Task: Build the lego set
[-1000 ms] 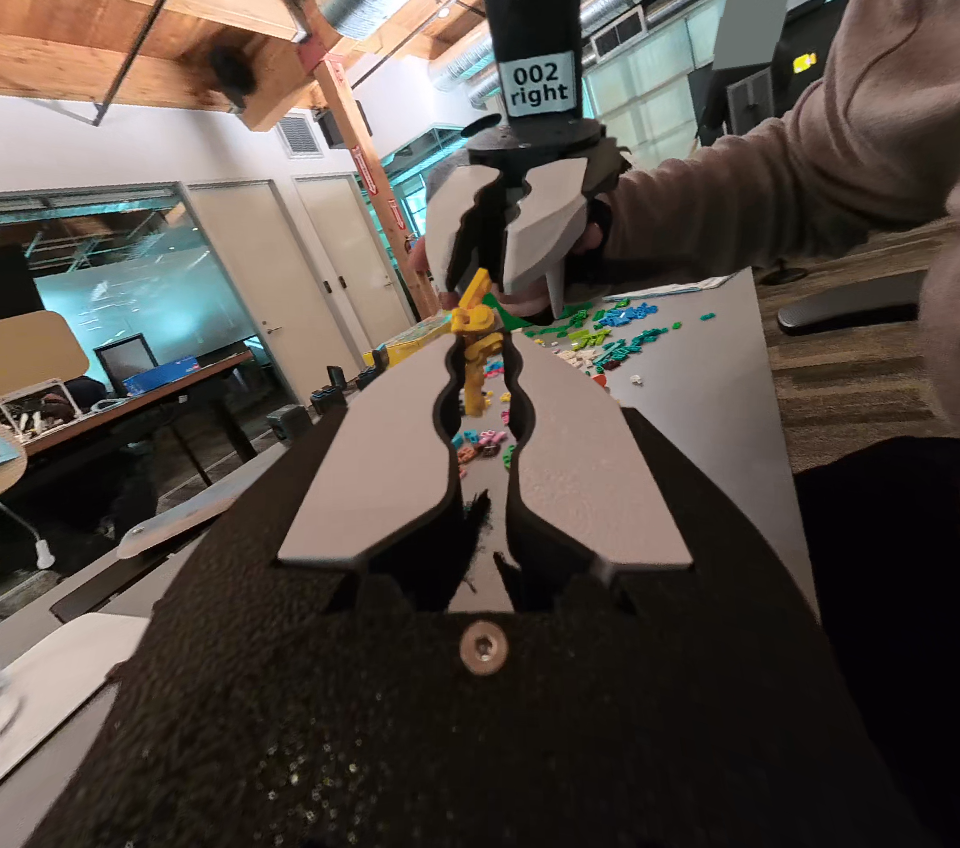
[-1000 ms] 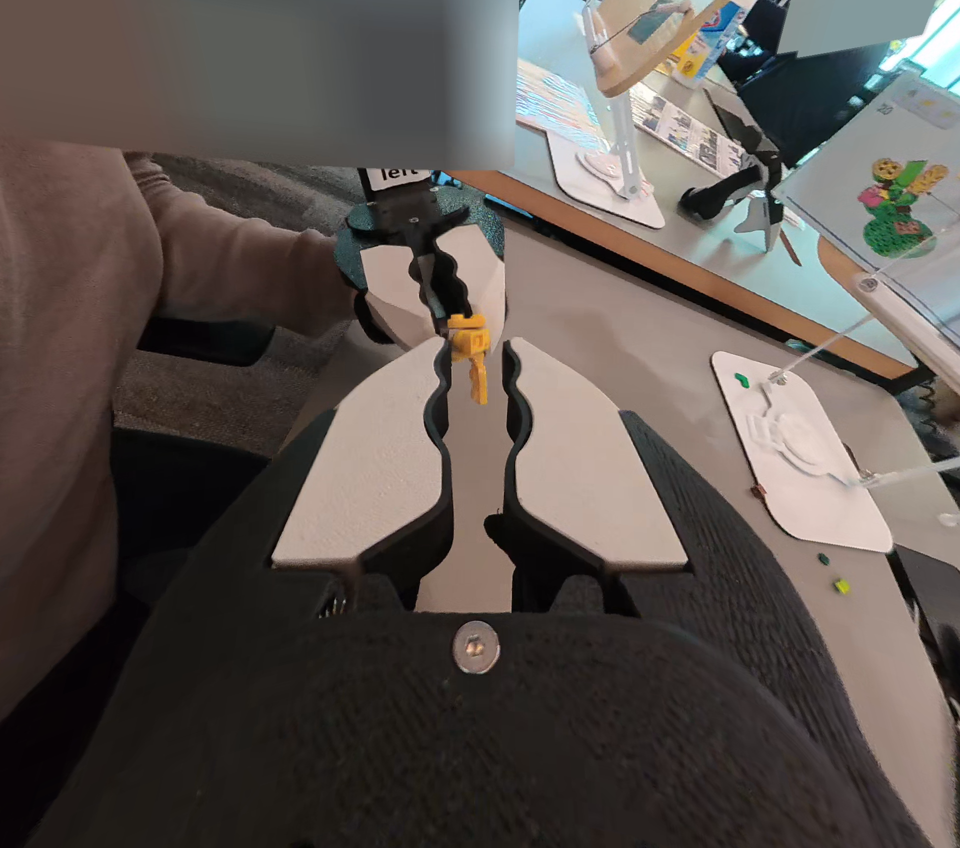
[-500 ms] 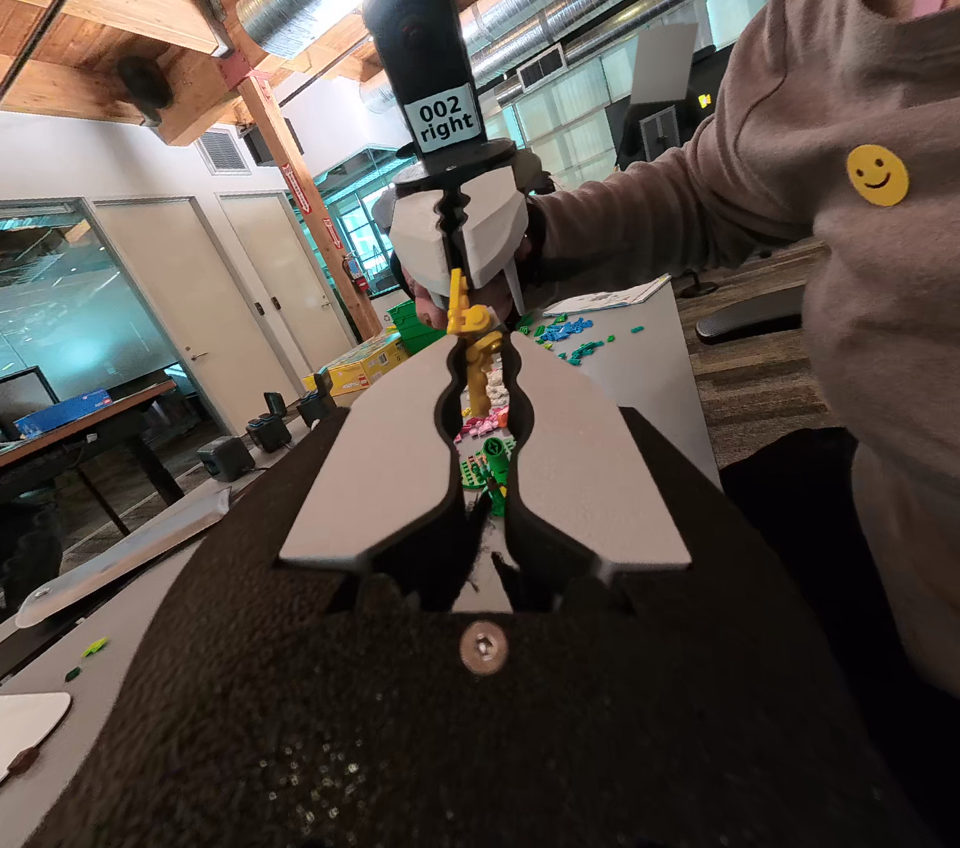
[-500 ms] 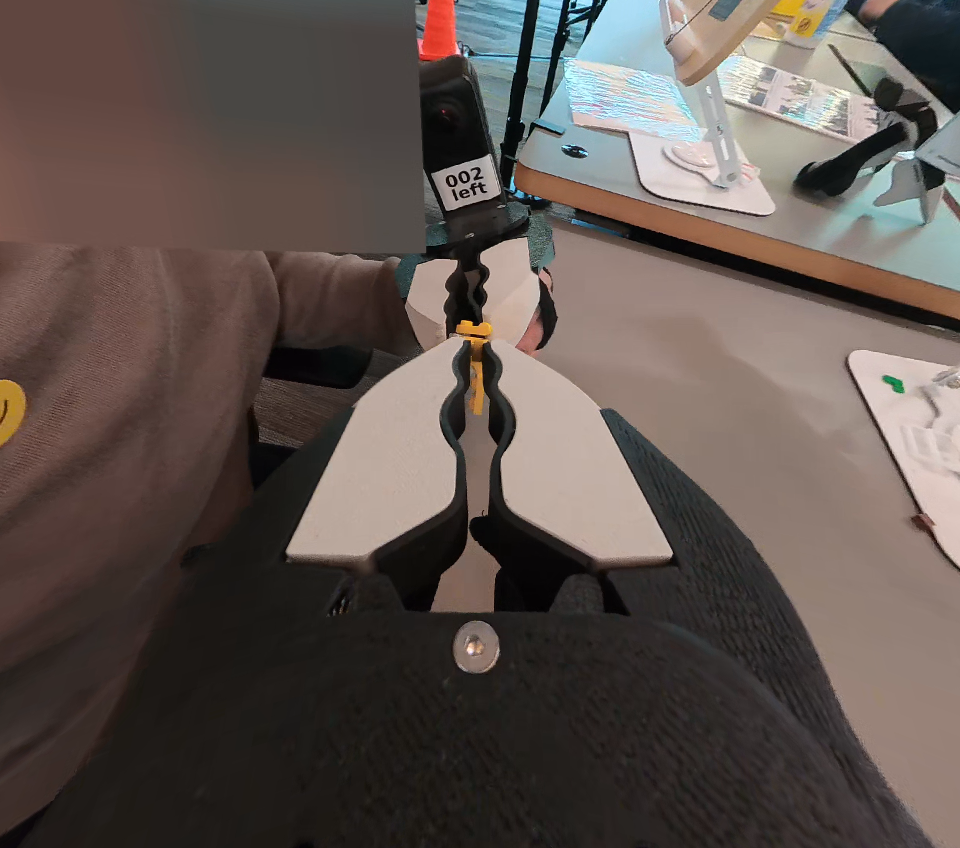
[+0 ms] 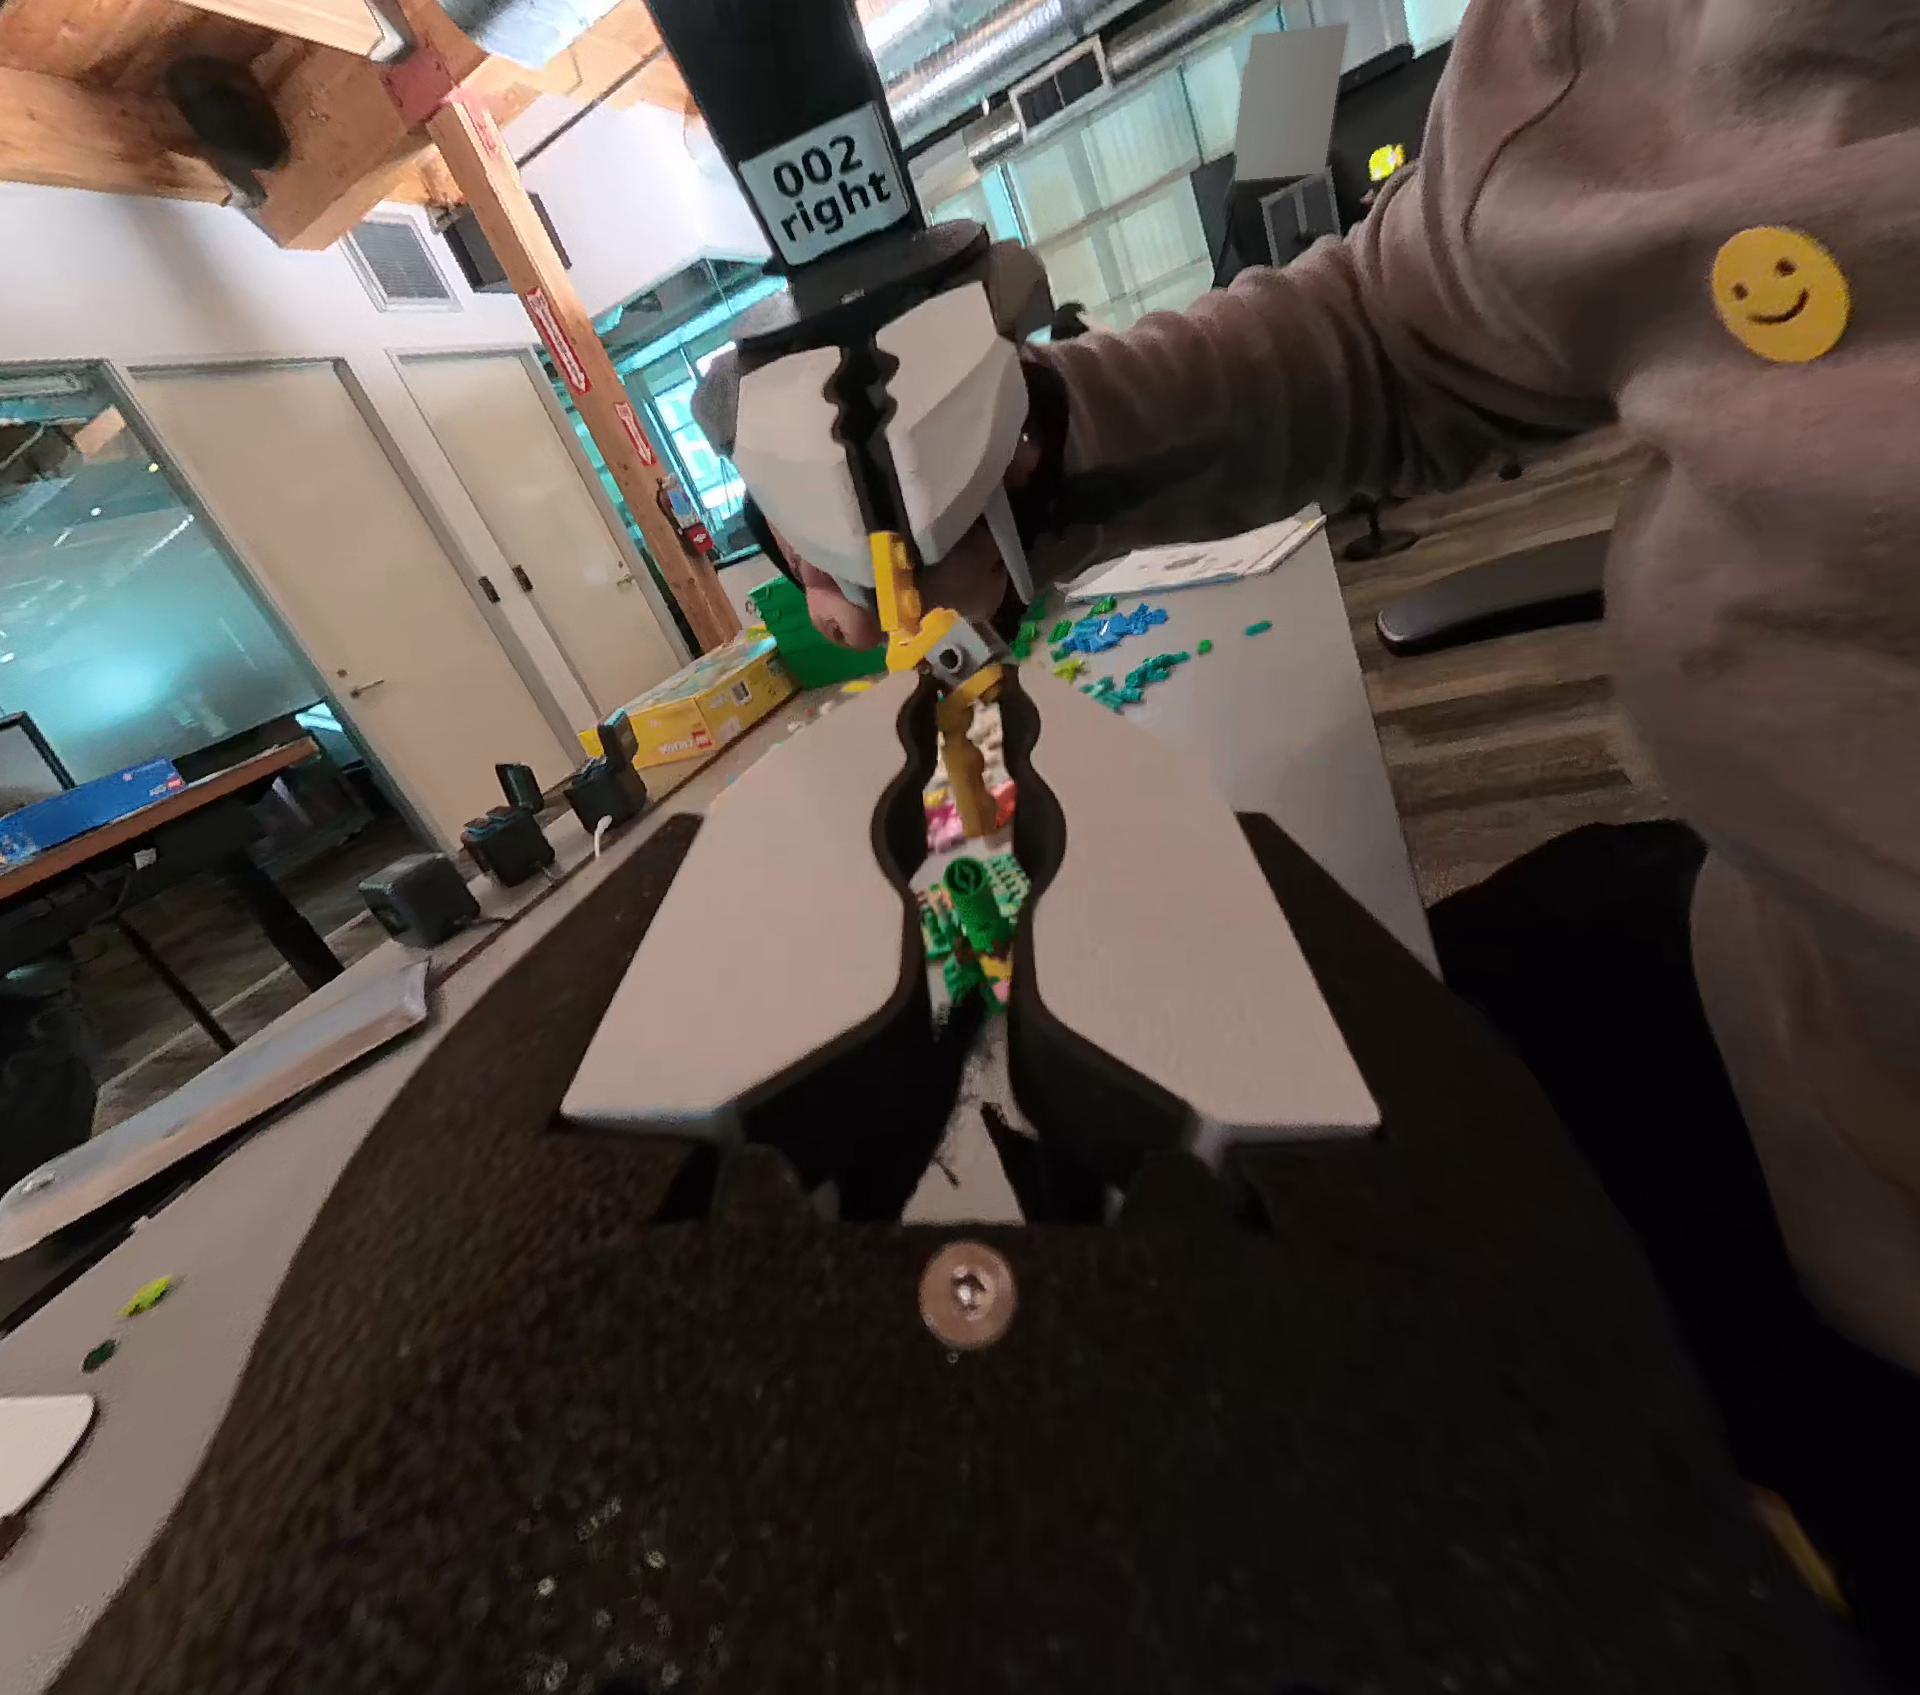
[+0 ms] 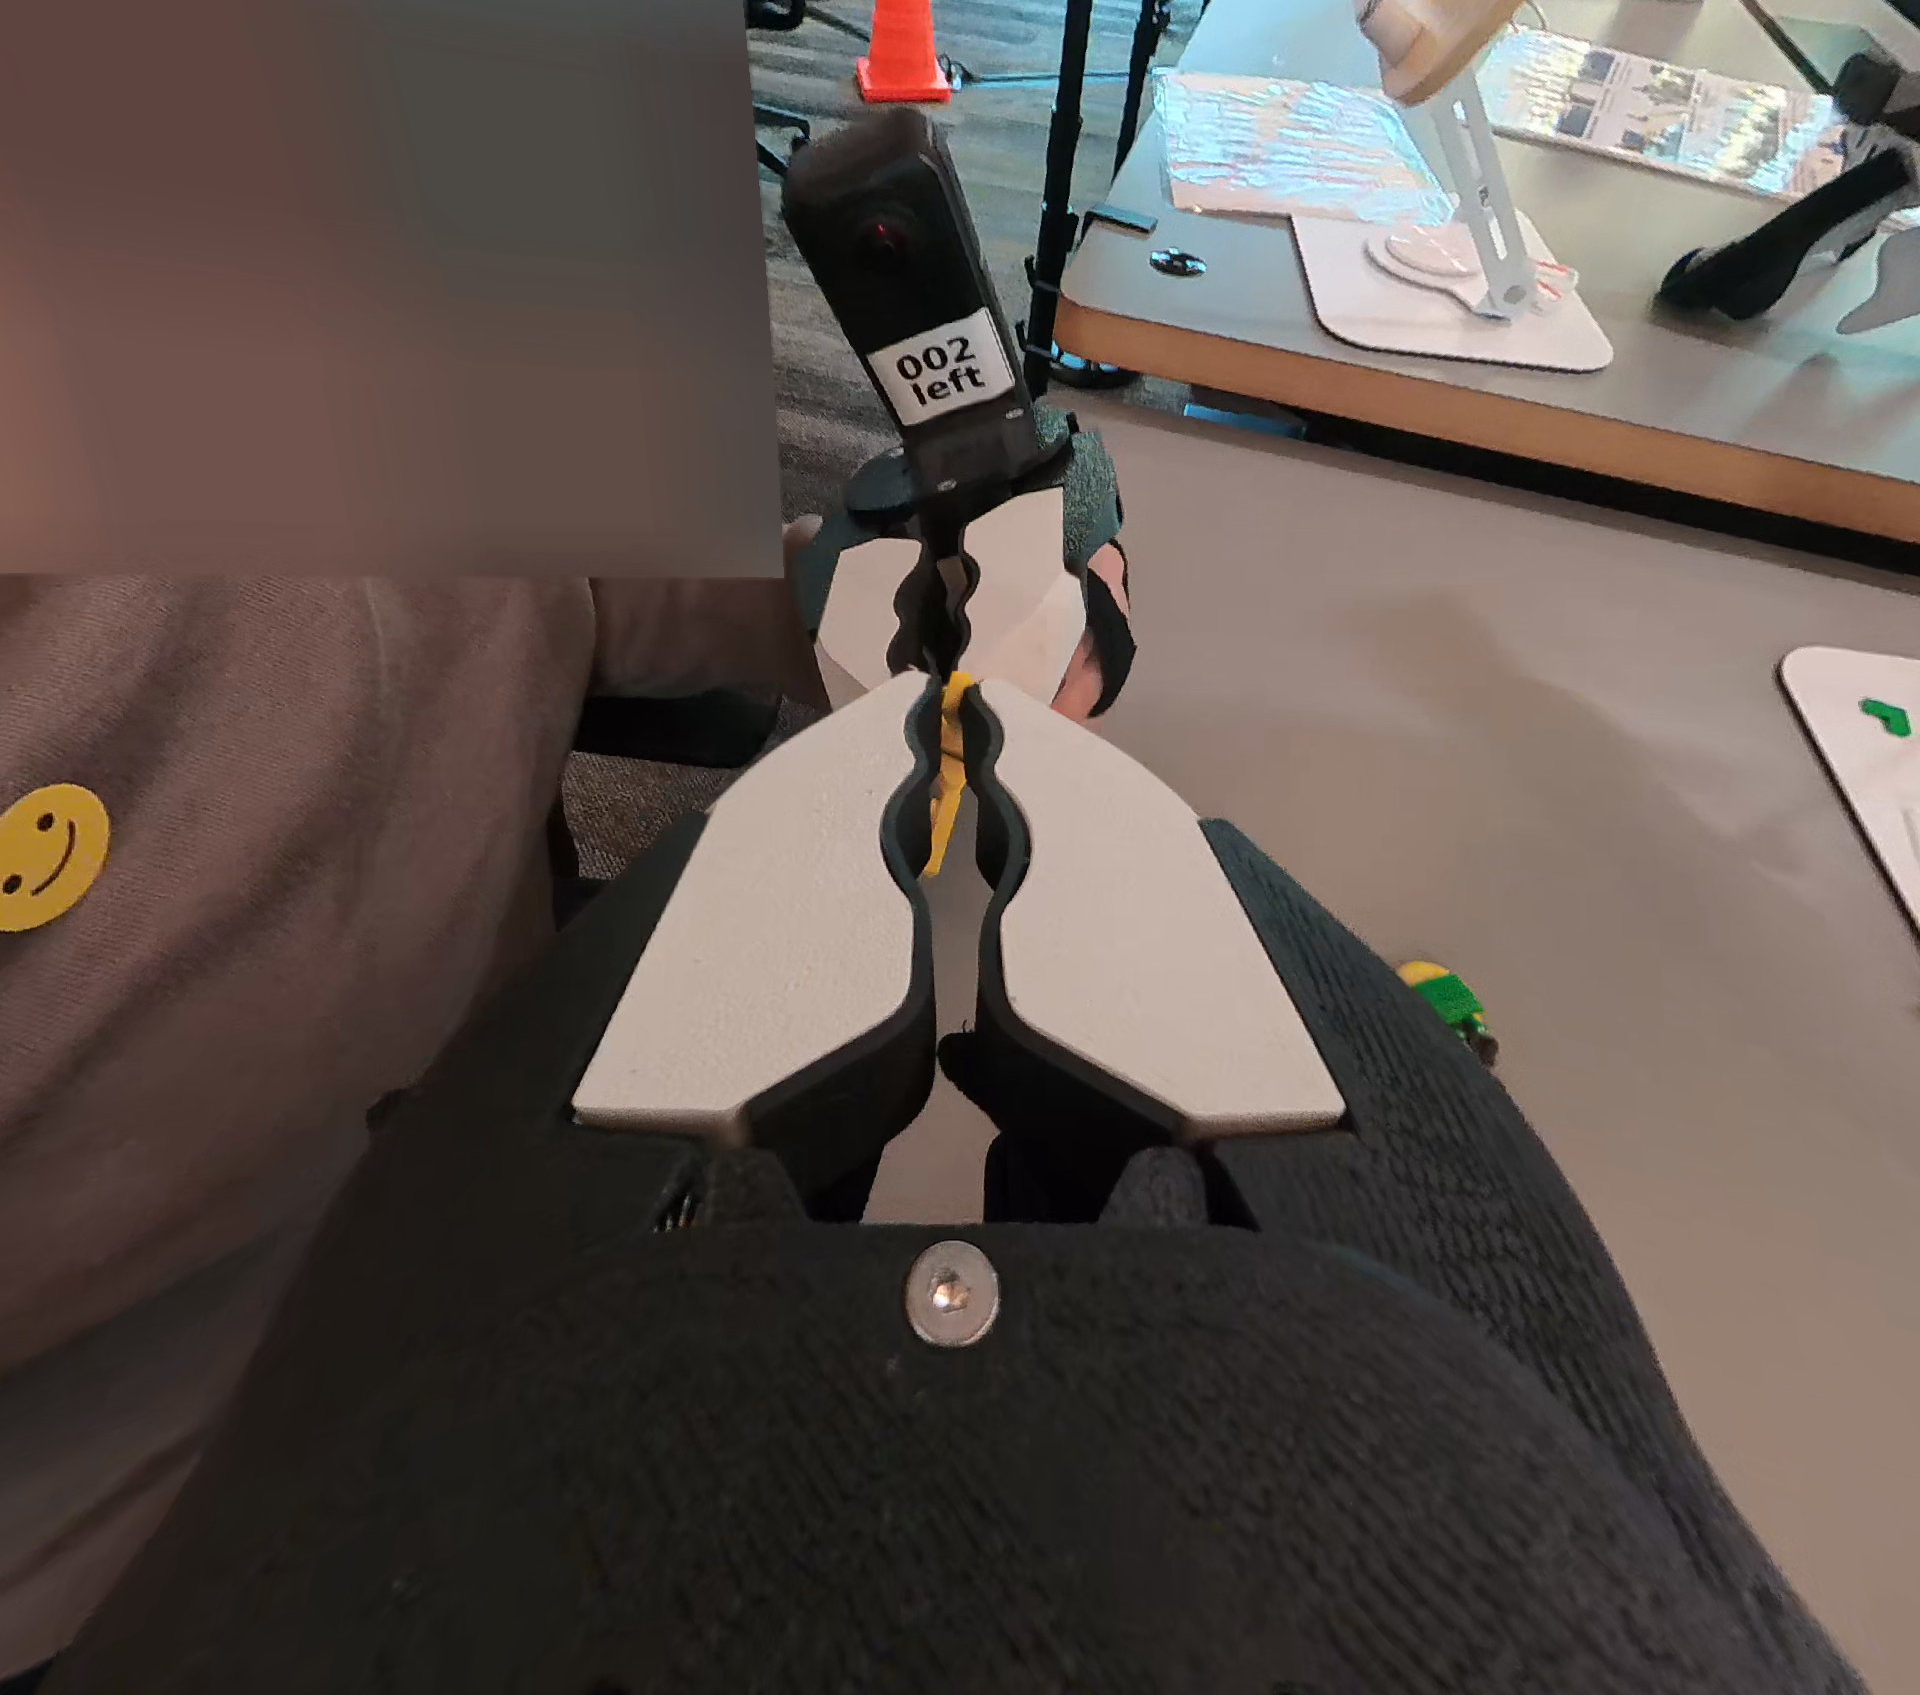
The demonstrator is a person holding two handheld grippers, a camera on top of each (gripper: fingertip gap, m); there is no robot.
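Both grippers meet mid-frame: left gripper pinches the yellow piece, right gripper clamps its other end, probably to press them together off the table.

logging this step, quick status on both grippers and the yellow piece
Left gripper shut on yellow lego piece. Right gripper shut on the same piece, tip to tip, held above the table. Nothing between them; loose bricks lie beyond.
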